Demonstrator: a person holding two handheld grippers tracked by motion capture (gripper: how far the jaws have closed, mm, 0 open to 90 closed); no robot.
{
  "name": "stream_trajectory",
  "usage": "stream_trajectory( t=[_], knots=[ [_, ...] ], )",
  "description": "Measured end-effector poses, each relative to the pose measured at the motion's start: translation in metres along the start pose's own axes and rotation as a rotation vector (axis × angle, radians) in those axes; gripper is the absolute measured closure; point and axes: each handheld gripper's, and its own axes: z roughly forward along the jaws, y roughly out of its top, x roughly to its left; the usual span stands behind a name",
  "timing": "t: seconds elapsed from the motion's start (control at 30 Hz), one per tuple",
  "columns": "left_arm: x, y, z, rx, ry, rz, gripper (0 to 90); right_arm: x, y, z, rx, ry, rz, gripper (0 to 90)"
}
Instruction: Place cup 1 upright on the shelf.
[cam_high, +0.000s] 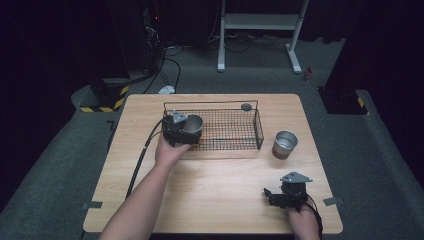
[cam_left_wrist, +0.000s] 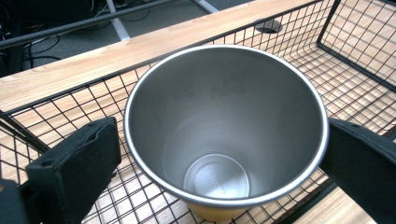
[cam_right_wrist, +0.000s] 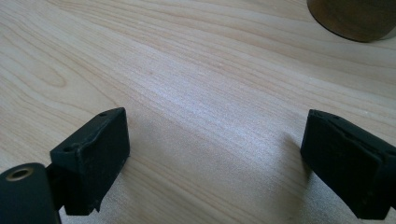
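At the left end of the wire basket (cam_high: 235, 131), the left gripper (cam_high: 181, 129) has its jaws around a steel cup (cam_left_wrist: 224, 126), one jaw touching the rim and the other just apart. That cup stands upright inside the basket. Right of the basket stands a second cup (cam_high: 285, 144). Near it, the right gripper (cam_high: 286, 194) rests low over the table (cam_high: 210, 190), jaws wide and empty.

2 round steel cups are counted: 1 steel cup (cam_high: 194, 123) inside the basket and 1 steel cup (cam_high: 285, 144) on the bare wood. 1 black wire basket (cam_high: 258, 129) is counted, on 1 light wooden table (cam_high: 215, 185). 2 black hand-held grippers are counted.
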Motion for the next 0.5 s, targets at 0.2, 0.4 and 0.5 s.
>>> stream_trajectory(
  t=[0.2, 0.4, 0.5],
  knots=[
    [0.003, -0.006, -0.006, 0.009, -0.010, 0.003, 0.1, 0.000, 0.000, 0.000, 0.000, 0.000, 0.000, 8.0],
    [0.006, -0.011, -0.015, 0.007, -0.023, -0.006, 0.1, 0.000, 0.000, 0.000, -0.001, 0.000, -0.001, 8.0],
    [0.007, -0.013, -0.021, 0.003, -0.029, -0.021, 0.1, 0.000, 0.000, 0.000, -0.001, 0.000, 0.002, 8.0]
  ],
)
